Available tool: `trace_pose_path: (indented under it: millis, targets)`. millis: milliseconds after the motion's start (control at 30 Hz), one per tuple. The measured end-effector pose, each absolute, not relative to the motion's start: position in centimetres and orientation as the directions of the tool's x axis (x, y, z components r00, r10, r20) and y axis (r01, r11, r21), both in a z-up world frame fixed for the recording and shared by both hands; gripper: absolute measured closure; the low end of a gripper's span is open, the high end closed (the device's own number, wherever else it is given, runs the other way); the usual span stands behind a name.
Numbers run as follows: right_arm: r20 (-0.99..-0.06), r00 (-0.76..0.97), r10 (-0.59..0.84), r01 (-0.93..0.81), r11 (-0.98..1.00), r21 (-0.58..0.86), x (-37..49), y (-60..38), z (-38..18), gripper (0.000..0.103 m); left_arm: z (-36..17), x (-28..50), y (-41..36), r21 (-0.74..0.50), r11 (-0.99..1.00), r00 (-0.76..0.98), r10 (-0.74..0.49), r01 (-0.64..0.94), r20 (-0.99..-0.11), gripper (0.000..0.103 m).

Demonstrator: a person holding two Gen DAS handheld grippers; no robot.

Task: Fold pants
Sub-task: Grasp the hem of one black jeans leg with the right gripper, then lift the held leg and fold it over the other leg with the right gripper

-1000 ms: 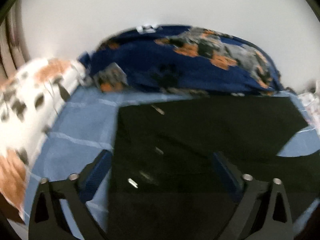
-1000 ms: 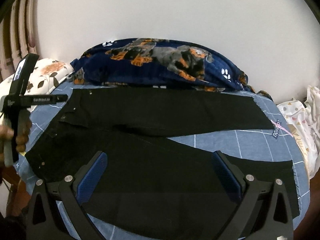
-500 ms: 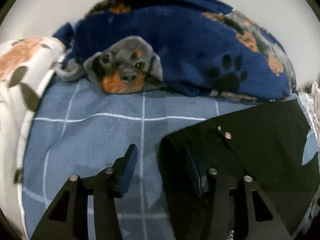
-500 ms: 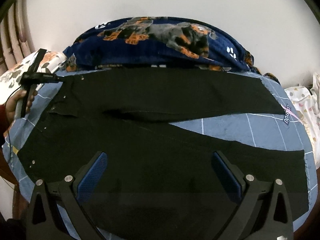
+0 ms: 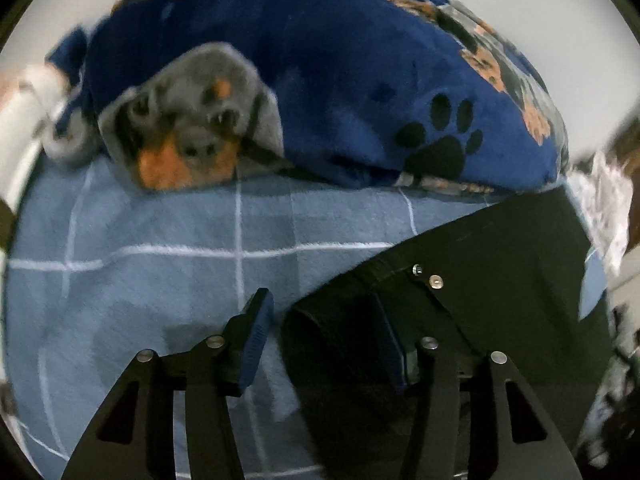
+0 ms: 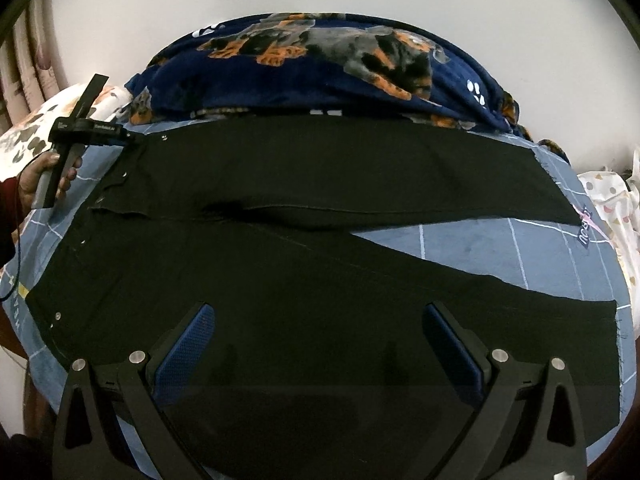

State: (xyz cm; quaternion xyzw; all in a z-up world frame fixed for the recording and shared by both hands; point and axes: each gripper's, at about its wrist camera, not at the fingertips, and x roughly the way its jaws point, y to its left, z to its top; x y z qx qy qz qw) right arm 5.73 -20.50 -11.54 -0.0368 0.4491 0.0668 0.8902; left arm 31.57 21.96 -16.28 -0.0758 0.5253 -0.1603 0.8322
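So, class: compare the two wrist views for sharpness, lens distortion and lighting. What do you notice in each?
Left wrist view: motion blur smears the dog-print blanket and checked sheet, with fisheye bending of the grid lines. Right wrist view: sharper, with even, soft light, but the black pants lose detail in the dark, and the bed edge bulges into a curve.

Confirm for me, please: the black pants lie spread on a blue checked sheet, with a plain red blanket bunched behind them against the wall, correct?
Not quite. The blanket is navy blue with a dog and paw-print pattern, not plain red, as the right wrist view shows. The rest holds: the black pants lie spread on the blue checked sheet, and the blanket is bunched behind them against the wall.
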Motion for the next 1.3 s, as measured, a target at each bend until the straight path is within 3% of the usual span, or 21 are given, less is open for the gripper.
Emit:
trace_pose_path:
  millis: [100, 167, 233, 467, 633, 733, 967, 1133, 1167, 1233, 1267, 1300]
  targets:
    - [-0.806, 0.585, 0.09, -0.154, 0.988, -0.001, 5.8, -20.4, -11.5, 0.0, -16.0, 31.6, 21.3, -0.304, 0.935, 0.39, -0.354, 0.185, -0.85, 0.065]
    - [-0.803, 0.589, 0.089, -0.152, 0.988, -0.002, 5.7, -20.4, -11.4, 0.0, -15.4, 31.1, 20.6, -0.251, 0.95, 0.417, -0.308, 0.187, -0.855, 0.083]
    - [-0.801, 0.591, 0.091, -0.149, 0.989, 0.003, 5.6, -20.5, -11.3, 0.0, -14.6, 30.5, 20.1, -0.221, 0.958, 0.438, -0.28, 0.181, -0.854, 0.086]
    - [-0.781, 0.609, 0.139, -0.151, 0.987, 0.057, 6.6, -21.3, -10.1, 0.0, -9.0, 24.3, 17.6, -0.208, 0.96, 0.587, -0.28, 0.189, -0.759, 0.088]
    - [-0.7, 0.647, 0.301, -0.202, 0.954, 0.223, 9.4, -22.5, -7.3, 0.0, -5.3, 16.9, 14.8, -0.201, 0.944, 0.672, -0.328, 0.262, -0.664, 0.088]
    - [-0.636, 0.639, 0.433, -0.205, 0.893, 0.401, 13.1, -24.3, -6.1, 0.0, -4.7, 12.5, 13.7, -0.221, 0.934, 0.678, -0.357, 0.281, -0.643, 0.088]
    - [-0.551, 0.56, 0.619, -0.016, 0.673, 0.739, 22.7, -28.8, -10.2, 0.0, -5.6, 6.7, 12.7, -0.3, 0.924, 0.649, -0.382, 0.239, -0.658, 0.088]
    - [-0.615, 0.511, 0.6, 0.178, 0.627, 0.759, 26.8, -30.3, -14.6, 0.002, -6.2, 5.4, 11.8, -0.324, 0.921, 0.629, -0.385, 0.217, -0.676, 0.088]
    - [-0.622, 0.502, 0.601, 0.204, 0.616, 0.761, 27.1, -30.5, -15.3, 0.008, -6.3, 5.5, 11.8, -0.33, 0.919, 0.623, -0.388, 0.213, -0.678, 0.088]
    - [-0.625, 0.469, 0.624, 0.276, 0.569, 0.775, 28.0, -31.2, -17.2, 0.039, -6.5, 5.5, 11.8, -0.33, 0.922, 0.619, -0.382, 0.203, -0.686, 0.088]
    - [-0.621, 0.46, 0.635, 0.298, 0.548, 0.782, 28.2, -31.4, -17.8, 0.075, -6.5, 5.6, 11.9, -0.328, 0.923, 0.618, -0.38, 0.201, -0.689, 0.088]
    - [-0.624, 0.455, 0.635, 0.299, 0.551, 0.779, 28.2, -31.4, -18.0, 0.097, -6.5, 5.6, 11.9, -0.327, 0.924, 0.617, -0.376, 0.197, -0.691, 0.088]
